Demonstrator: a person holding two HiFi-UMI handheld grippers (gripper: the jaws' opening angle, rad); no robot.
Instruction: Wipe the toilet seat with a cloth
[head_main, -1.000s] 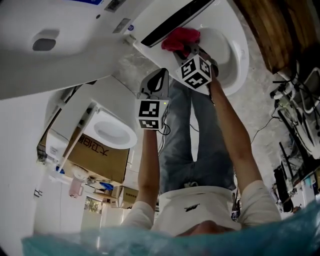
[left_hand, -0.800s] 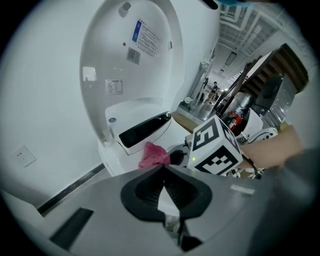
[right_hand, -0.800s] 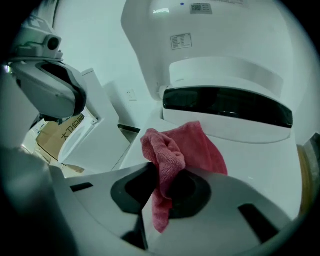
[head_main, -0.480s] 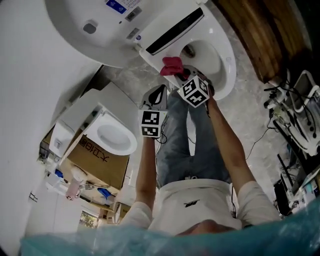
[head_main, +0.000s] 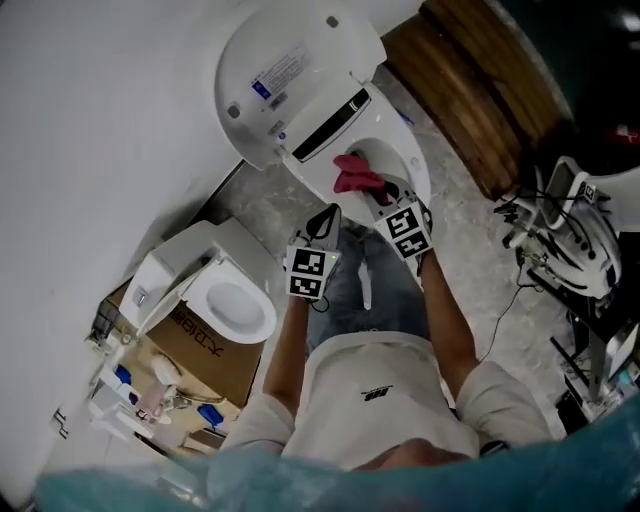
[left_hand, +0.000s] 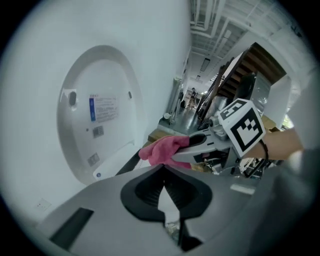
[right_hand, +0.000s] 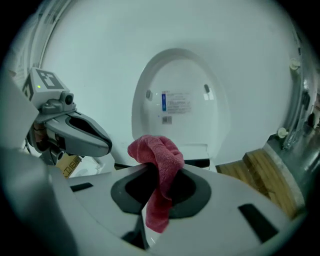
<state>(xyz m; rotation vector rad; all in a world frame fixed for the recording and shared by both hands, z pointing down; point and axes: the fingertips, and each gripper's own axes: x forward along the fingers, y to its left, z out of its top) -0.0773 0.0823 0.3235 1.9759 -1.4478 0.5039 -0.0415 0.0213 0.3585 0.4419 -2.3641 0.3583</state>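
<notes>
The white toilet stands with its lid (head_main: 300, 75) raised, and the seat (head_main: 414, 152) lies below it. A pink cloth (head_main: 355, 175) hangs over the rear of the seat, near the hinge. My right gripper (head_main: 378, 192) is shut on this cloth (right_hand: 157, 165), which bunches above its jaws and droops between them. My left gripper (head_main: 328, 215) is shut and empty, just left of the right one and short of the seat. In the left gripper view the left gripper (left_hand: 163, 171) points at the cloth (left_hand: 162, 149) and the lid (left_hand: 100, 110).
A second toilet (head_main: 225, 300) sits on a cardboard box (head_main: 190, 340) at the left. A wooden platform (head_main: 480, 90) runs along the right of the toilet. Equipment with cables (head_main: 570, 240) stands at far right. The person's legs are right below the grippers.
The head view has drawn back, so the whole toilet and lid now show smaller. The right gripper still holds the cloth at the seat's rear. The left gripper stays beside it.
</notes>
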